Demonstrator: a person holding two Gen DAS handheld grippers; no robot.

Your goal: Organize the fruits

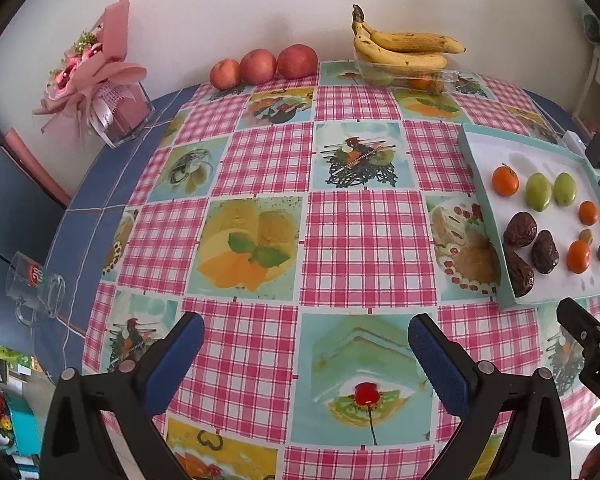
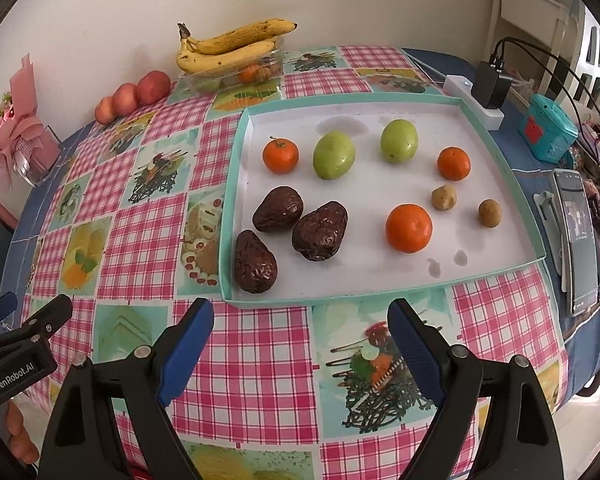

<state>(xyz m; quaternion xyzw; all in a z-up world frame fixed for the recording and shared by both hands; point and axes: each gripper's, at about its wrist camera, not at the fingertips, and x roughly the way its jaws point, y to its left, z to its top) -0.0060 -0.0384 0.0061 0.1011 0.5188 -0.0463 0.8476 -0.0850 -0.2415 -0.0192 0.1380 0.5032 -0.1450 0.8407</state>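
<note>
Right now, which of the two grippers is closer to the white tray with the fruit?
Right. The right gripper hangs open just short of the tray, facing its near rim. The left gripper, also open, sits off to the tray's left over the checked tablecloth.

Soft, even daylight fills both views; shadows under the fruit are faint. Fisheye distortion bows the counter [image 1: 260, 168] edges, dark vignetting rims the corners, and focus stays fairly sharp.

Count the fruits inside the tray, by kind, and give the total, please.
Oranges: 3
Green fruits: 2
Dark wrinkled fruits: 3
Small tan fruits: 2
Total in the tray: 10
</note>
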